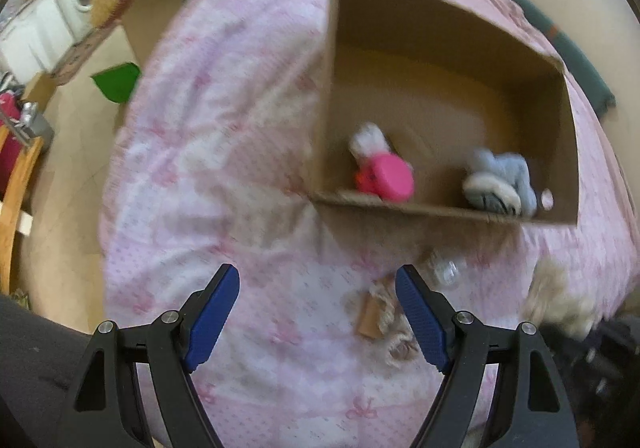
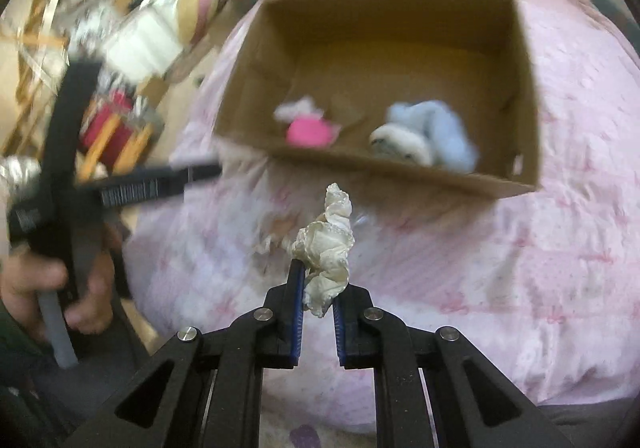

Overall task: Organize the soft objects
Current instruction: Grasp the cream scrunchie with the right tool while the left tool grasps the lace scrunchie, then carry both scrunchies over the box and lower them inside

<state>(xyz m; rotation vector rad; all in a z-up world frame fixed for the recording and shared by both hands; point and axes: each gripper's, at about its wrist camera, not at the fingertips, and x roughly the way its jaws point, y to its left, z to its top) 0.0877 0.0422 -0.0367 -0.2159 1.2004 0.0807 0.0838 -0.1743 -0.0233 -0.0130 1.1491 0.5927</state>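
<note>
Right gripper [image 2: 316, 290] pinched a cream scrunchie [image 2: 326, 252] above the bed [image 2: 560, 248]; left gripper [image 1: 318, 312] spread, empty. Pink toy [image 2: 308, 131] and blue plush [image 2: 424, 135] already boxed [image 2: 400, 167]; more remained.

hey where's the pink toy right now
The pink toy lies inside the cardboard box on the pink bedspread, against the near wall on the left, with the blue plush to its right.

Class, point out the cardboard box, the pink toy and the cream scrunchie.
cardboard box [image 2: 248, 87]: right wrist view, left inner wall.
pink toy [image 2: 310, 131]: right wrist view, its body.
cream scrunchie [image 2: 326, 256]: right wrist view, its ruffled middle.
</note>
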